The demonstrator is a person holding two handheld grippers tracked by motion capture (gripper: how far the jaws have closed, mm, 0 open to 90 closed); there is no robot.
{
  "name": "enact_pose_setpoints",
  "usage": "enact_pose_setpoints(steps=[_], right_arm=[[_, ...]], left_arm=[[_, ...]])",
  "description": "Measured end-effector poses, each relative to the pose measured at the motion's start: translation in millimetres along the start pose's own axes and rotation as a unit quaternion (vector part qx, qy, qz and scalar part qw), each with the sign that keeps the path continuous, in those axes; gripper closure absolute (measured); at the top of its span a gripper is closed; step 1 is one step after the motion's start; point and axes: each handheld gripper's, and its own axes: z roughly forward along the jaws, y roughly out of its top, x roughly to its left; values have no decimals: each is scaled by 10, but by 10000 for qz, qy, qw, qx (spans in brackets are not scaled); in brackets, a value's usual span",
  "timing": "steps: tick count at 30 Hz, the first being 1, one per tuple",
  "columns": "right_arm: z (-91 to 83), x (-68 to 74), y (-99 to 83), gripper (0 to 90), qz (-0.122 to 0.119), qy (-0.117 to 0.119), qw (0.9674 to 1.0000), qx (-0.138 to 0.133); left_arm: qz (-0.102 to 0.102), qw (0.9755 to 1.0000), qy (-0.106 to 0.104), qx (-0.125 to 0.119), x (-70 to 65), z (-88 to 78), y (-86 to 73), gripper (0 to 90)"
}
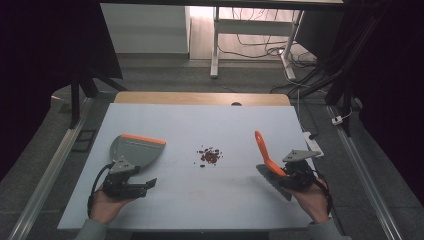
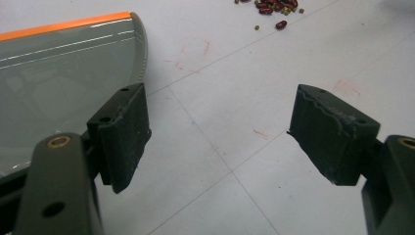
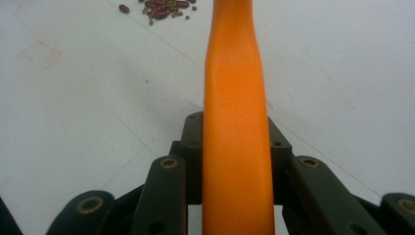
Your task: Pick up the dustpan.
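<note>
Right claw (image 1: 284, 172) is pinching the orange plastic handle of a small hand brush (image 1: 263, 150), grey bristle head low at the near right of the pale surface (image 1: 200, 120); in the right gripper view the handle (image 3: 237, 122) runs straight out between the pads, so the brush's long axis lies along the claw, tip toward far-left. Left claw (image 1: 147, 184) is spread with nothing between the pads (image 2: 125, 132), hovering at near left. The grey plastic dustpan with an orange lip (image 1: 135, 149) lies flat just beyond it, touching nothing I can see; its orange edge is the far edge and runs left-right with a slight tilt. The scattered pile of dark red beans with a few small green ones (image 1: 210, 156) sits mid-surface, between pan and brush, roughly level with both. The brush hand is about as close to the pile as the pan is. Key relation: the pile lies to the left and slightly far of the brush, the pan further left. My read: a sweep would need to run leftward. No brand, label or legible writing anywhere; only faint reddish scuffs on the surface.
</note>
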Motion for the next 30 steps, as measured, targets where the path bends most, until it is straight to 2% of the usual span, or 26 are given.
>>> enact_pose_setpoints(steps=[5, 8, 10, 12, 13, 18, 20, 21, 23, 24, 25, 27, 28, 29, 30], right_arm=[[-37, -5, 11, 705, -19, -12, 10000, -42], [-82, -25, 16, 705, -30, -23, 9999, -115], [-91, -43, 13, 705, -51, -27, 9999, -126], [-95, -48, 13, 705, -28, -24, 9999, -129], [-108, -62, 12, 705, -30, -5, 9999, -157], [-114, -39, 33, 705, -63, 28, 9998, -185], [-110, -31, 42, 705, -88, 20, 9998, -178], [-106, -30, 46, 705, -92, 19, 9998, -181], [-89, -35, 54, 705, -151, 23, 9997, -170], [-77, -41, 56, 705, -156, 10, 9998, -150], [-69, -45, 53, 705, -132, -31, 9998, -145], [-62, -46, 44, 705, -113, -54, 9999, -116], [-61, -45, 39, 705, -120, -75, 9999, -97], [-61, -44, 36, 705, -131, -101, 9998, -93], [-63, -37, 34, 705, -109, -106, 9998, -91]], left_arm=[[-53, 10000, -2, -33, -9, -33, 45, 239], [38, 9996, 175, 204, -34, -82, 128, 237], [17, 9997, 142, 181, -42, -114, 164, 237], [18, 9997, 211, 97, -71, -176, 233, 237], [-41, 9999, 162, 43, -89, -212, 283, 237], [-47, 9995, 263, 147, -88, -209, 326, 234], [-109, 9992, 365, 72, -52, -209, 312, 240], [-129, 9991, 387, 147, -7, -192, 296, 239], [-98, 9990, 402, 145, 13, -186, 279, 241], [-120, 9986, 432, 276, 67, -171, 252, 241], [-120, 9986, 432, 276, 67, -171, 252, 240], [-140, 9976, 568, 369, 119, -180, 228, 240], [-244, 9968, 618, 450, 178, -203, 206, 240], [-244, 9968, 618, 450, 178, -203, 206, 239], [-312, 9957, 711, 503, 229, -235, 184, 240]])
